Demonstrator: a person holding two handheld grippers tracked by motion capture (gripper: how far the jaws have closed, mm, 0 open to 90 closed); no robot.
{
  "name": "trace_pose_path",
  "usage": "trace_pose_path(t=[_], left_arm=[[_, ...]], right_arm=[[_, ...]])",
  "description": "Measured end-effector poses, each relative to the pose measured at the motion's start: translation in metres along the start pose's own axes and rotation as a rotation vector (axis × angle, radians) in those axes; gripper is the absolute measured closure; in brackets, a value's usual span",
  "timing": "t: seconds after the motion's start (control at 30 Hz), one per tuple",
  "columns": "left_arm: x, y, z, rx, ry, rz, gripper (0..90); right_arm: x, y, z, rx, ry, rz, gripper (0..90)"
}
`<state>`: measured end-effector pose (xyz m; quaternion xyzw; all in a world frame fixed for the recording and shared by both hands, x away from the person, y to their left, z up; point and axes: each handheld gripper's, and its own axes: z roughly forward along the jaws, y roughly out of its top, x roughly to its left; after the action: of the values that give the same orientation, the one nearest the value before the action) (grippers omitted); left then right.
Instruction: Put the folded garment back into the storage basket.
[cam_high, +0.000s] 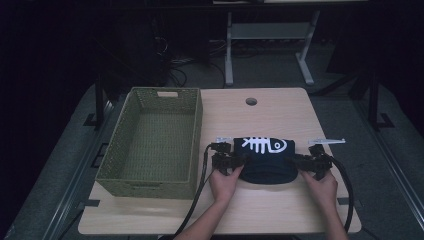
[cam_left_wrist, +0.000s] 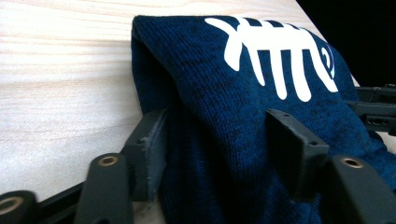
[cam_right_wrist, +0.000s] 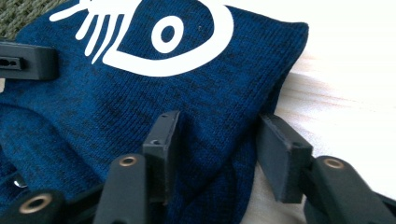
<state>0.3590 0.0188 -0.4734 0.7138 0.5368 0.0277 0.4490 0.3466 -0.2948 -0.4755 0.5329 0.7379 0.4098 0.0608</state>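
The folded navy knit garment, printed with a white fish skeleton, lay on the wooden table just to the right of the woven green basket, nearer the person than the round hole in the tabletop. The step in hand looked like a two-sided pick-up of the bundle, most likely for the basket.

Nearest the person, each hand pressed a gripper against one end of the garment. The left gripper had one jaw on the outer fold and the other sunk into the knit, so it looked clenched on a thick pinch of cloth. The right gripper did the same at the far side from the basket: one jaw dented the fabric, the other sat at the folded edge, apparently pressing it.

To do this well, both pinches needed to take every layer of the fold, not only the top one, or the bundle would open on the lift. The two hands should rise together and level, keeping the cloth between them slack rather than stretched, then travel toward the basket high enough to clear its near rim. Beyond the garment, two small white strips lay on the table, clear of the path.
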Motion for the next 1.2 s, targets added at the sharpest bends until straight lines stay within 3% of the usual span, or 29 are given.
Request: trace_pose_path(t=[0.2,0.33,0.7,1.2], left_arm=[[-0.004,-0.001,0.002,0.015,-0.025,0.021,61.8],[-0.006,0.001,0.002,0.017,-0.031,0.028,67.5],[-0.019,0.007,-0.004,0.007,-0.076,0.045,69.3],[-0.045,0.044,-0.039,-0.055,-0.105,0.15,69.3]], right_arm=[[0.006,-0.002,0.001,-0.001,0.004,-0.038,65.6],[0.005,-0.003,-0.003,-0.013,0.028,-0.035,70.7],[0.011,-0.003,-0.021,-0.065,0.02,-0.041,72.6],[0.025,0.019,-0.05,-0.131,0.023,-0.044,72.7]])
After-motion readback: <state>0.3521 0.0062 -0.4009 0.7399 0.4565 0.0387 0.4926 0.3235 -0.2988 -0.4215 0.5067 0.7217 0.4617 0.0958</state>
